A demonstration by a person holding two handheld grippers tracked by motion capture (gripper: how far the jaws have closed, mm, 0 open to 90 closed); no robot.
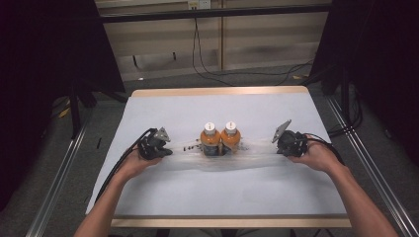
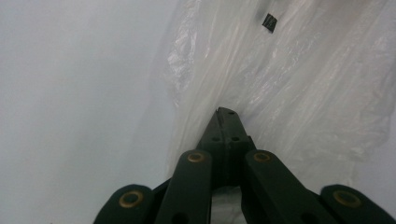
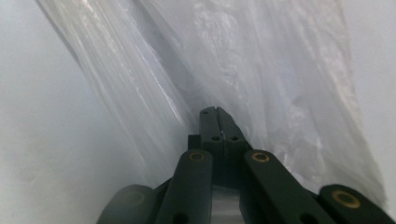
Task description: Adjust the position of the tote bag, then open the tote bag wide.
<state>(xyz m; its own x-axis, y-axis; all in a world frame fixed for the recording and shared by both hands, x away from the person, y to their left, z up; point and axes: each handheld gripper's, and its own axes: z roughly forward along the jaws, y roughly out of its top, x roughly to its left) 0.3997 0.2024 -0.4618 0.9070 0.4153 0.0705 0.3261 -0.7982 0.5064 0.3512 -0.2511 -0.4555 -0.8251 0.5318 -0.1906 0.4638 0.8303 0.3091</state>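
Two orange bottles with white caps stand side by side at the table's middle, inside a clear plastic bag stretched flat to both sides. My left gripper is shut on the bag's left end, and in the left gripper view its jaws pinch the crinkled film. My right gripper is shut on the bag's right end; its jaws meet on taut plastic.
The white table top has wooden edges at front and back. Black stands and dark curtains flank the table on both sides. Cables lie on the floor beyond the far edge.
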